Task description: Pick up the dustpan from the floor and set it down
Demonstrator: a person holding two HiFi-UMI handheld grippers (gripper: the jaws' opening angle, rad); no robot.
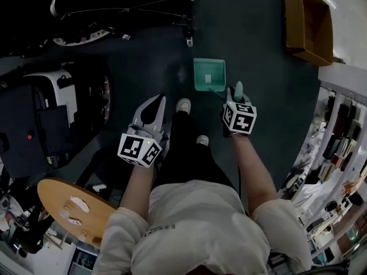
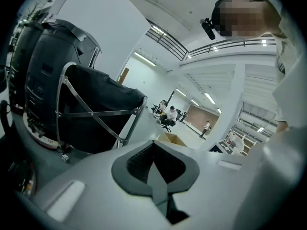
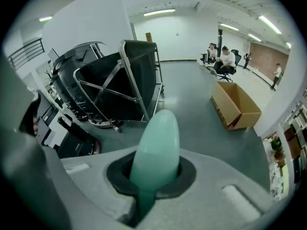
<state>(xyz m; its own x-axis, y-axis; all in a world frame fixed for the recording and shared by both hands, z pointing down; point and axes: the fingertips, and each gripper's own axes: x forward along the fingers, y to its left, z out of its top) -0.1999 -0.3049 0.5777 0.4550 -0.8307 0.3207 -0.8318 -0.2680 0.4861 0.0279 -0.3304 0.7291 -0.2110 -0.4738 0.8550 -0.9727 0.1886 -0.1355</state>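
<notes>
Jaws of the right gripper point(image 1: 237, 92) are clamped on the rounded handle point(image 3: 156, 147) of the teal plastic dustpan point(image 1: 209, 73). The left gripper point(image 1: 152, 112) is closed and empty. The pan sits low over the dark grey floor point(image 1: 252, 33), just ahead of the person's white shoes point(image 1: 183, 104); floor contact unclear. Likely light, stiff, smooth plastic. Gripped at the handle end the pan may swing, so a hold nearer the pan would be steadier.

The dustpan point(image 1: 209, 74) looked like smooth teal plastic, the box point(image 1: 309, 27) plain matt cardboard, the round tabletop point(image 1: 54, 193) smooth pale wood.
</notes>
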